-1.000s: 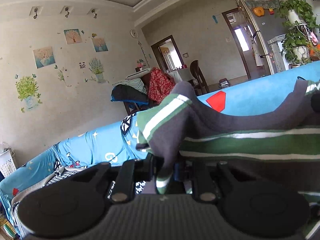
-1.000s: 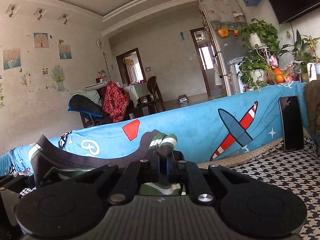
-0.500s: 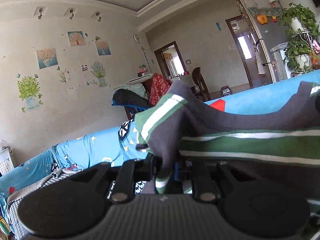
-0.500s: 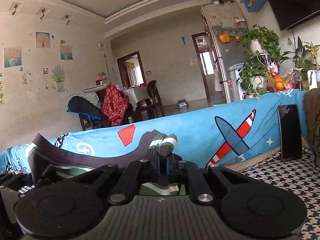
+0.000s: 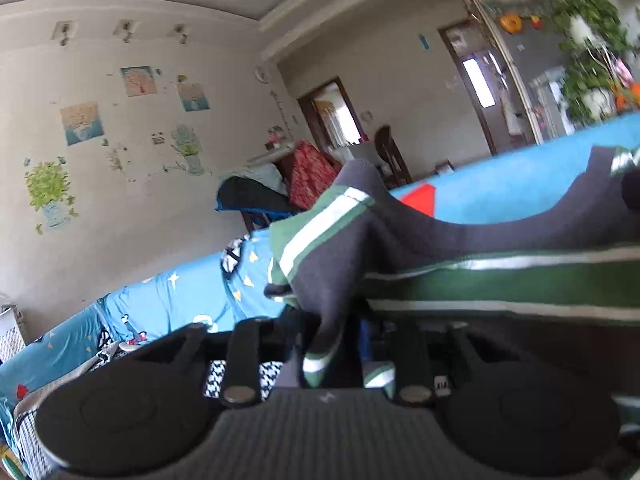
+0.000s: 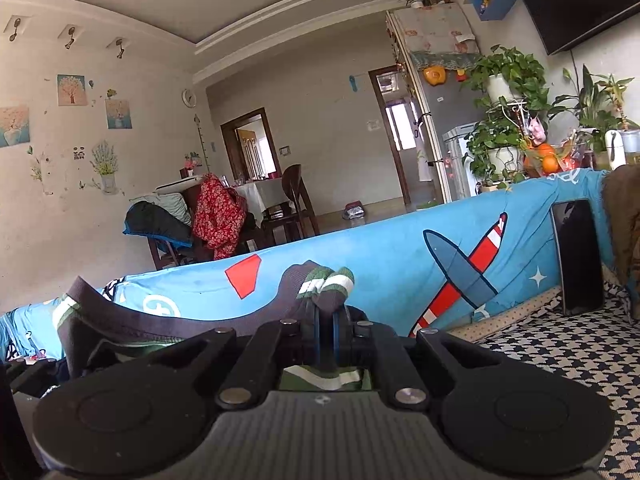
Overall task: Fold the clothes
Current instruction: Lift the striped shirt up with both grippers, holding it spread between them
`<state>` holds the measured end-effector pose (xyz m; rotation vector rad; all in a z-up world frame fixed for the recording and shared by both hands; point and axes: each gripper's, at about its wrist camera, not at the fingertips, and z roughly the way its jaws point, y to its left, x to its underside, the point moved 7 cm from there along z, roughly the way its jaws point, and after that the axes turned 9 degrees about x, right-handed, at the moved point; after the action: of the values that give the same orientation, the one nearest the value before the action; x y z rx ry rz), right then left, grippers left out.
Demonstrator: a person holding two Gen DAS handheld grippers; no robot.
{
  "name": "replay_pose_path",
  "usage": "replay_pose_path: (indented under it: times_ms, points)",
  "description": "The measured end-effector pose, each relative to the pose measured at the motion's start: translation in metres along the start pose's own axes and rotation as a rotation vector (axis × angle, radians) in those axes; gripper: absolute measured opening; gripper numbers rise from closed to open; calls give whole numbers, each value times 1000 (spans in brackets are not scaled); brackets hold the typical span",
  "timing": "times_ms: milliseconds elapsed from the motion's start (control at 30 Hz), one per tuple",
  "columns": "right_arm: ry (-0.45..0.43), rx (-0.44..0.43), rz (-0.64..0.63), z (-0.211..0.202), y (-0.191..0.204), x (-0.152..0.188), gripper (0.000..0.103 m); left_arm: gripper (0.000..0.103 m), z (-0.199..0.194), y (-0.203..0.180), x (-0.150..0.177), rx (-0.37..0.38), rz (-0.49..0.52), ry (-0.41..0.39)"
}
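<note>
Fabric fills the lower half of both wrist views: a dark grey garment (image 5: 460,240) with green and white stripes, stretched between two hand-held grippers above a sofa draped in a bright blue cover (image 6: 380,256) printed with an aeroplane and red shapes; in the left wrist view, the left gripper (image 5: 334,344) has its jaws opening, spread apart with a corner of the garment still hanging between them, the cloth no longer visibly pinched and the picture blurred; in the right wrist view, the right gripper (image 6: 325,332) has its jaws pressed together on a bunched corner of the same garment, a striped tuft poking up above the blue-edged pads; the garment's dark edge sags in a curve from that pinch toward the left side of the view; black-and-white houndstooth seat fabric (image 6: 560,364) lies to the right; a dark flat slab (image 6: 576,256) leans upright against the blue cover.
</note>
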<state>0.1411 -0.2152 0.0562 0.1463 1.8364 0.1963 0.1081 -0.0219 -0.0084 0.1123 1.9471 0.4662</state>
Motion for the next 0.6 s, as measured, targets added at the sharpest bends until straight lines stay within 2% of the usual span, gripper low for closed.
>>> replay_pose_path:
  times_ms: [33, 67, 133, 200, 233, 400, 600]
  points:
    - [27, 17, 1, 5, -2, 5, 10, 83, 4, 0, 5, -18, -7, 32]
    - [61, 33, 6, 10, -5, 10, 14, 81, 9, -1, 11, -35, -14, 65]
    - [126, 55, 23, 16, -11, 16, 20, 84, 2, -2, 8, -26, -3, 30]
    - [119, 68, 26, 15, -16, 15, 24, 93, -7, -4, 4, -8, 10, -14]
    - [112, 75, 22, 13, -18, 14, 26, 94, -10, -5, 4, -2, 14, -20]
    - [126, 99, 16, 11, -28, 15, 27, 93, -16, -3, 2, 62, -19, -4]
    - [150, 136, 9, 10, -39, 18, 27, 92, -17, -11, -2, 70, -69, 38]
